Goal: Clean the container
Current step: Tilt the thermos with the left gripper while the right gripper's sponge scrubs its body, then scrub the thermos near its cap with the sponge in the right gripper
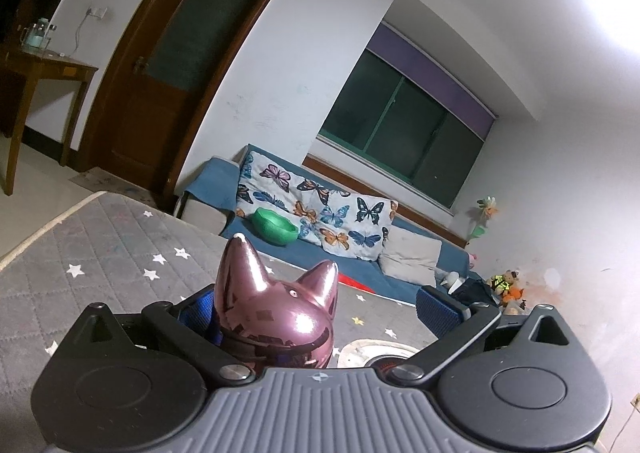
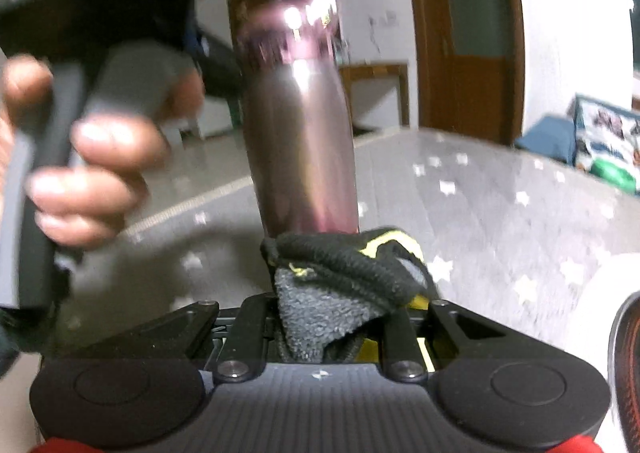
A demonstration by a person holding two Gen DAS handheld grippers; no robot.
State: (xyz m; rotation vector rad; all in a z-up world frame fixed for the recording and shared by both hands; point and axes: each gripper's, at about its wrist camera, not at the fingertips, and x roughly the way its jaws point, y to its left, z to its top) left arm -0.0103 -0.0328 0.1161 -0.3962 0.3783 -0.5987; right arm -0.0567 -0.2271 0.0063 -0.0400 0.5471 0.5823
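Your left gripper [image 1: 320, 309] stands wide apart around the bottle [image 2: 300, 133], upright, its eared cap [image 1: 276, 313] pointing up. Your right gripper [image 2: 340, 317] is clamped on the cloth [image 2: 340, 277] touching the bottle's base.

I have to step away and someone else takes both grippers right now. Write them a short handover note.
Left gripper: open, the pink bottle's cat-ear lid leaning on one finger, not clamped.
Right gripper: shut on a dark cloth, pressed against the bottle's lower end.
Done: cloth is on the bottle; how much is wiped, I cannot tell.
Left: wipe the rest, then set both on the grey star mat.
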